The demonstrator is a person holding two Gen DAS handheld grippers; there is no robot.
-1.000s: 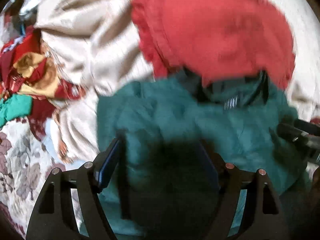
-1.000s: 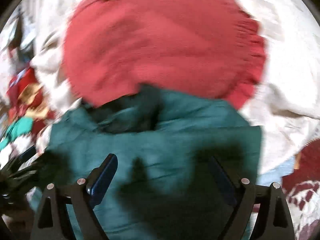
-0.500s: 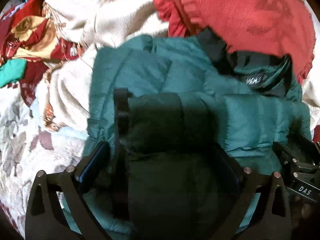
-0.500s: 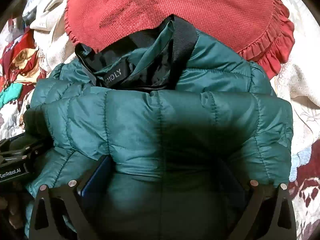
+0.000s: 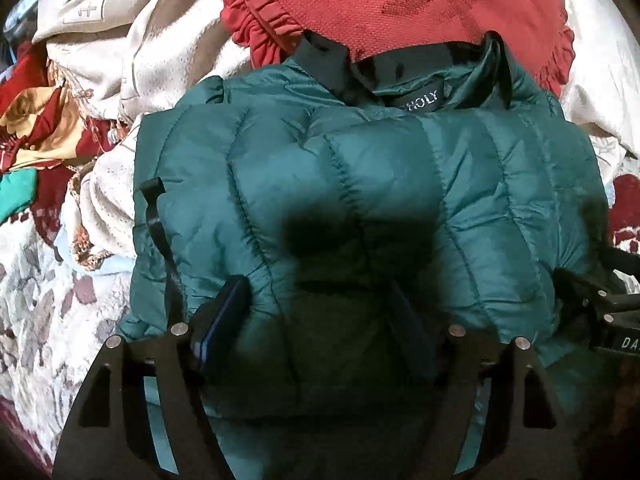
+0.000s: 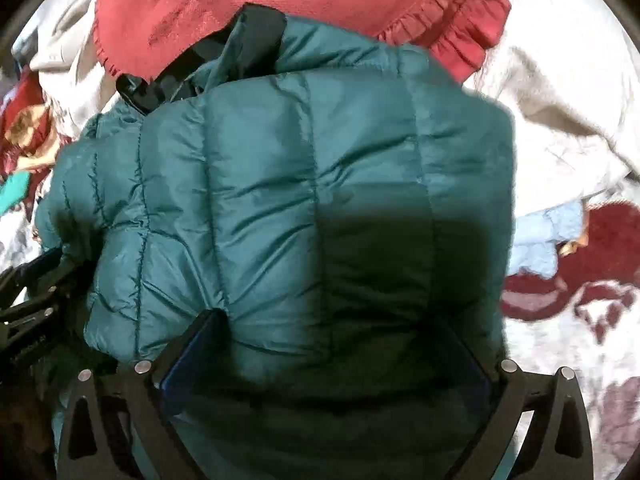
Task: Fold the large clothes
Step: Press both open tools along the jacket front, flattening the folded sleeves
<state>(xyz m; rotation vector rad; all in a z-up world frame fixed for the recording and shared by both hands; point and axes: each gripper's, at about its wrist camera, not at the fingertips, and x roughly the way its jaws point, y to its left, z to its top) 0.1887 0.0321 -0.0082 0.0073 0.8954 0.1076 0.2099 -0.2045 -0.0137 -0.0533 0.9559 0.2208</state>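
Your left gripper (image 5: 320, 312) has just been squeezing in and pinches a puffy fold of the green jacket (image 5: 360, 176). Your right gripper (image 6: 332, 344) has just been opening wide, with jacket between its jaws; I cannot tell if it grips. The red cushion (image 6: 280, 4) lies at twelve o'clock, touching the collar.

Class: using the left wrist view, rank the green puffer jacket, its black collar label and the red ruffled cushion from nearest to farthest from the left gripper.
1. green puffer jacket: bulging between the left gripper fingers.
2. black collar label: ahead, at the jacket's far edge.
3. red ruffled cushion: farthest, beyond the collar.
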